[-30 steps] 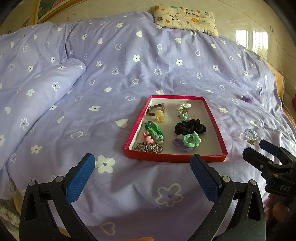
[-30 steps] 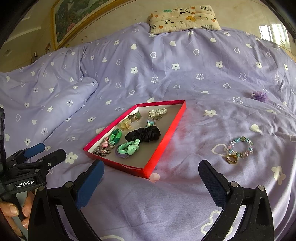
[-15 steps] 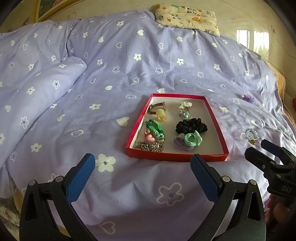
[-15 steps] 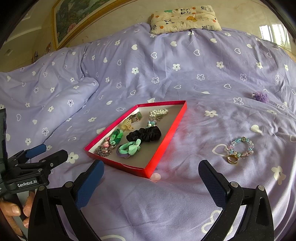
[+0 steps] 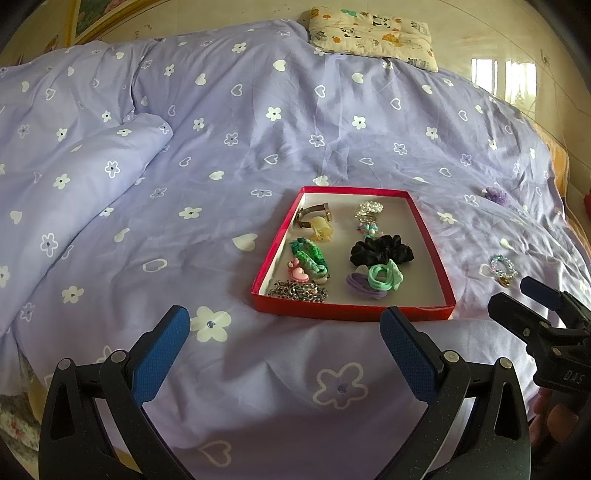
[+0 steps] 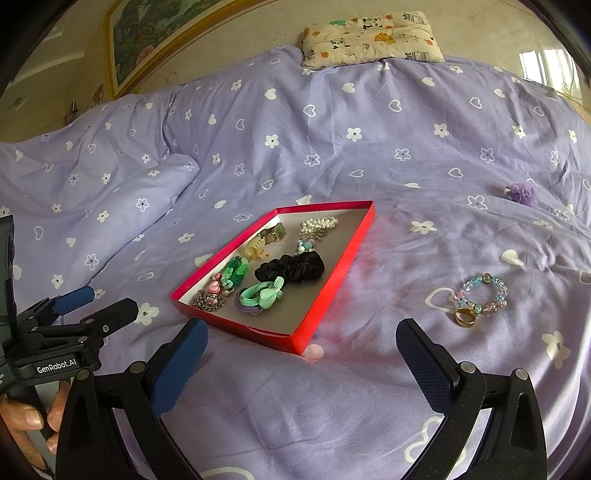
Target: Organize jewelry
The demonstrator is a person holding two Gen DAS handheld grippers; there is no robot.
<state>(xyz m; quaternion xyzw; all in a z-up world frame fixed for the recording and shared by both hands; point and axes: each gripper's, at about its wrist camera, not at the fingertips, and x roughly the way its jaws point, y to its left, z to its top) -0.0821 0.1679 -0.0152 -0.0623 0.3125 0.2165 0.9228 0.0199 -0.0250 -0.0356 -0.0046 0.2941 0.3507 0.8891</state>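
on the bed, in the red tray (image 5: pixel 430 236): already sorted, by the look of it — black scrunchie (image 5: pixel 380 250), green hair ties (image 5: pixel 384 277), chain (image 5: pixel 297 290), pearl piece (image 5: pixel 367 208)
right of the tray, on the purple duvet (image 6: pixel 369 147): beaded bracelet (image 6: pixel 482 294) touching a gold ring (image 6: pixel 465 316); purple fluffy piece (image 6: pixel 520 192) farther off — likely still to go in
left gripper (image 5: pixel 284 350): fingers wide apart, holding nothing, near side of the tray
right gripper (image 6: pixel 301 363): fingers spread, holding nothing, near the bracelet

lilac duvet (image 5: pixel 258 110), panda pillow (image 5: pixel 373 33), framed painting (image 6: pixel 155 40)
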